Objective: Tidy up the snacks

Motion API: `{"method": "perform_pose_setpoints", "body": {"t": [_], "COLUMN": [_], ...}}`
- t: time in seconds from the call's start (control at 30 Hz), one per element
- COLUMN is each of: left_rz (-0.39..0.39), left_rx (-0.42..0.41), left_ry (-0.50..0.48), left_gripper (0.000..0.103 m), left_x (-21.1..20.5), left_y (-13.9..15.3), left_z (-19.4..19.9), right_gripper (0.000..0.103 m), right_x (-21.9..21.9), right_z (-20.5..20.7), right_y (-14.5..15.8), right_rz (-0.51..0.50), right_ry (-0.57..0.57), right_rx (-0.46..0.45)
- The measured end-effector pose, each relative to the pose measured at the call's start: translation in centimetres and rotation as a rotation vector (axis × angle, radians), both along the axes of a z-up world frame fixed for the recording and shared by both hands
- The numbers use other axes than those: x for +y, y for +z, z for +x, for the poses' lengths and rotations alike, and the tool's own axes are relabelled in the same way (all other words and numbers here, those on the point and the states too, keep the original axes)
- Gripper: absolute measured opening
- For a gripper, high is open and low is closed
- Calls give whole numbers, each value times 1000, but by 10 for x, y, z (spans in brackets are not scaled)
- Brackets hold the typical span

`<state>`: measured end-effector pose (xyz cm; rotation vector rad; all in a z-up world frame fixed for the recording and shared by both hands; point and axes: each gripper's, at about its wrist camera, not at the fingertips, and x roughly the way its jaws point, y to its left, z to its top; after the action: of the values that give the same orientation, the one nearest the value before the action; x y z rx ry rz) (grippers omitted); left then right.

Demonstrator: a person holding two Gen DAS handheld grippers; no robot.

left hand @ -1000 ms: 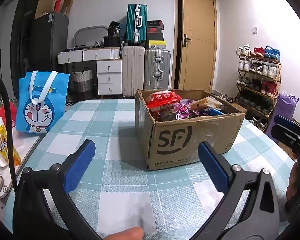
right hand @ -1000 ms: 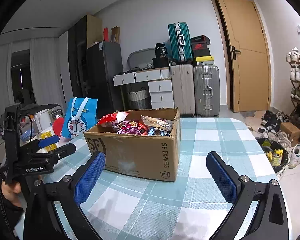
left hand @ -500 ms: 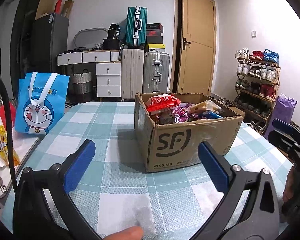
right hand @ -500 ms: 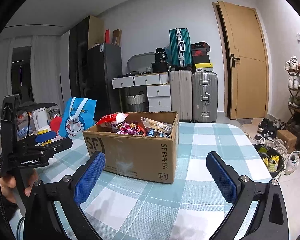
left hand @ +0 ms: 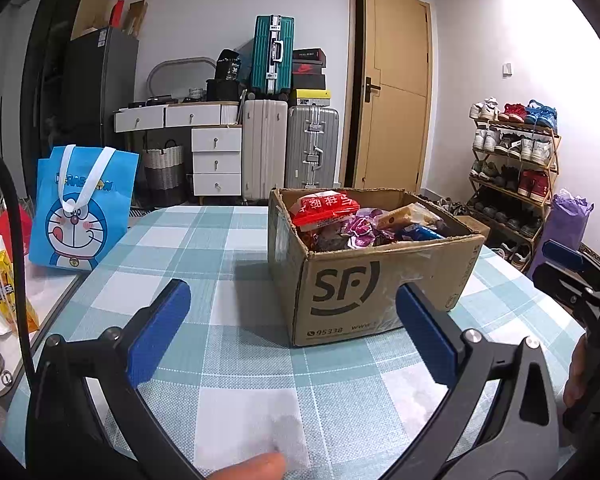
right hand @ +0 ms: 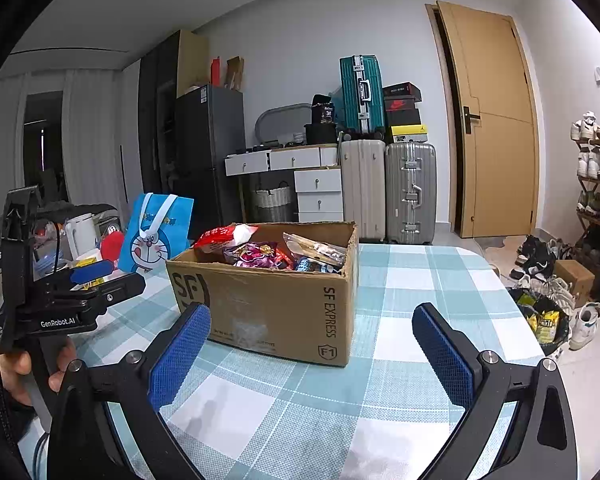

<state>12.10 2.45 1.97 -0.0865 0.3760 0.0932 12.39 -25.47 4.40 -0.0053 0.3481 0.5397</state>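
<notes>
- Snacks point(left hand: 364, 220) sit heaped in the box point(left hand: 380, 292) on the table point(left hand: 236, 264), so they stay together.
- I hold my left gripper point(left hand: 292, 320) and right gripper point(right hand: 312, 344) spread wide and empty, short of the box.

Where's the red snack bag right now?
The red snack bag lies on top of the snacks at the far left corner of the cardboard box in the left wrist view, right of the blue cartoon bag.

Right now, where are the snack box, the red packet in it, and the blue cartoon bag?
cardboard box point(left hand: 380, 288): left wrist view, on its printed front wall.
red snack packet point(left hand: 324, 208): left wrist view, middle of the wrapper.
blue cartoon bag point(right hand: 156, 240): right wrist view, on the printed face.
</notes>
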Motion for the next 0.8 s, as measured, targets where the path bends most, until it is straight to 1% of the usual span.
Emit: {"method": "perform_pose_setpoints", "body": {"t": [0.23,0.37,0.67,0.8], "left_rz": [-11,-32,-21,-9], "left_rx": [-5,-20,-54,-49], "left_ry": [7,25,22,20], "left_gripper": [103,103,103,103], "left_x": [0,0,-3,-3], "left_y": [0,0,0,-1], "left_z": [1,2,-5,-4], "right_gripper": [103,103,103,103], "right_x": [0,1,1,1], "right_z": [0,0,0,0], "right_y": [0,-1,-2,-1], "right_rz": [0,0,-2,-1], "right_ry": [-1,0,3,2], "right_rx": [1,1,3,2]}}
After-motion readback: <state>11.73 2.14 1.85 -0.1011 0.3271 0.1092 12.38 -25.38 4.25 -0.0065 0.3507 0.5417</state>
